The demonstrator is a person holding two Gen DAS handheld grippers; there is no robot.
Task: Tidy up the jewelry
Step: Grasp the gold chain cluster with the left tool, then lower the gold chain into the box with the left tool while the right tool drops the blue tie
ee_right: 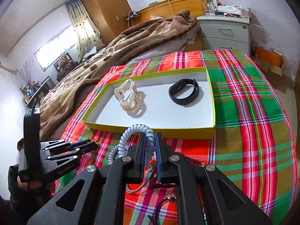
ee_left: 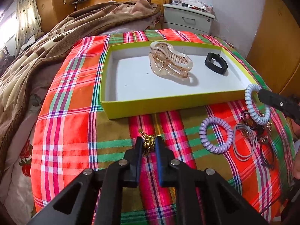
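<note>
The left claw (ee_left: 149,144) is pointing down at the plaid cloth (ee_left: 75,97) with its two fingers drawn close on a small heap of gold chain (ee_left: 148,142); the pads are sitting against the chain's sides, so it is gripping the chain where it lies on the cloth. The right wrist view is showing this same claw (ee_right: 93,145) from the side, with only a glint of chain at its tip.

The right claw (ee_right: 150,142) is clamping a pale blue coiled hair tie (ee_right: 131,131), which is looping up and out to the left of its fingers. The left wrist view is showing that tie (ee_left: 251,101) hanging off the claw's tip, raised over the cloth just beside the box's near right corner.

Just below the right claw, a tangle of thin hair ties and beaded bands (ee_left: 253,135) is lying on the cloth, and a lilac coiled hair tie (ee_left: 213,135) is lying between the two claws; the lilac tie is showing only in the left wrist view.

Beyond both claws a shallow yellow-green box (ee_left: 168,103) is resting on the cloth. Inside it a clear amber hair clip (ee_left: 168,60) is sitting near the middle, and a black wristband (ee_left: 215,63) is lying well apart to its right. The right wrist view alone is showing the wristband (ee_right: 184,91) as a full closed loop.
</note>
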